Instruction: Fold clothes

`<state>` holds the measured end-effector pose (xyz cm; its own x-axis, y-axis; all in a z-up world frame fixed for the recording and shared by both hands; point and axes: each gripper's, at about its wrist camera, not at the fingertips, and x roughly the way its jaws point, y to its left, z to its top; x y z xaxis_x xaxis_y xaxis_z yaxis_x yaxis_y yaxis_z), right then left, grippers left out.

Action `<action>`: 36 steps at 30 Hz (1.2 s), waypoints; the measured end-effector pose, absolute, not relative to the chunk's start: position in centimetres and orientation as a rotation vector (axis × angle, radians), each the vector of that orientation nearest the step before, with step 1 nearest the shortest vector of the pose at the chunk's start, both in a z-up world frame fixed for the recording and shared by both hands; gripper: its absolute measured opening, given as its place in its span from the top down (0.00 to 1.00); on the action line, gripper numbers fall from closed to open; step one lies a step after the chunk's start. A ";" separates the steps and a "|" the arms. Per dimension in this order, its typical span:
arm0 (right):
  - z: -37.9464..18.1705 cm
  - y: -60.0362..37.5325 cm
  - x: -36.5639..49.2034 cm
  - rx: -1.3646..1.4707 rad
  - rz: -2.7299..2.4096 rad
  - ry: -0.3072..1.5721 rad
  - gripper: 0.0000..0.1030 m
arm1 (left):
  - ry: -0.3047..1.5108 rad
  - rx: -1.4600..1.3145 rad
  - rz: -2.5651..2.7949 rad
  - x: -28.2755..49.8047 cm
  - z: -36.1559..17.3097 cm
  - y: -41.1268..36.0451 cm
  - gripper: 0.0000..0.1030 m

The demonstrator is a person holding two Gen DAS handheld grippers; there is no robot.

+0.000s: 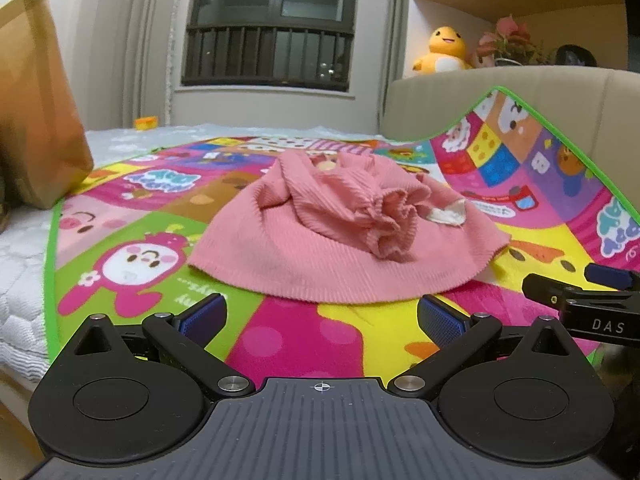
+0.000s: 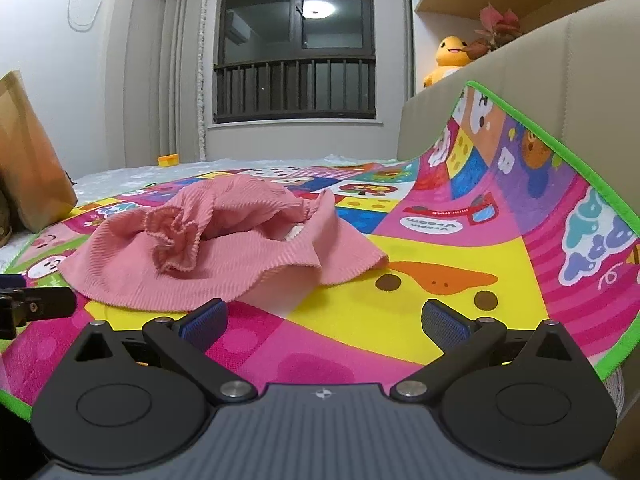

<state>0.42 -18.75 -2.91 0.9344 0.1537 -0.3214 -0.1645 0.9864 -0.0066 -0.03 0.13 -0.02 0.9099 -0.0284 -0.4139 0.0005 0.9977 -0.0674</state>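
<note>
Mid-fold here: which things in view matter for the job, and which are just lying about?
Job: crumpled pink ribbed garment; colourful cartoon play mat beneath it; both open hand-held grippers, left, right.

Lying about: brown paper bag; yellow plush duck; small orange box.

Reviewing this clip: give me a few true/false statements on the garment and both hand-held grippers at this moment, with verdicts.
1. The pink garment lies crumpled on the play mat. True.
2. The left hand-held gripper grips its hem. False: open, short of the cloth.
3. The right hand-held gripper is open and empty. True.
4. The garment is neatly folded. False: bunched, with a ruffled cuff on top.
5. The mat's right edge curls up against the headboard. True.
</note>
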 end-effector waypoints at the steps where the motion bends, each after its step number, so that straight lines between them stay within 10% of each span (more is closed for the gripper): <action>1: -2.9 -18.6 0.2 -0.035 0.165 0.329 0.00 | 0.428 -0.075 -0.016 -0.1 0.0 0.2 0.00; 36: -3.5 -17.4 0.2 -0.031 0.201 0.384 0.00 | 0.450 -0.091 -0.024 -0.5 -0.1 0.1 0.00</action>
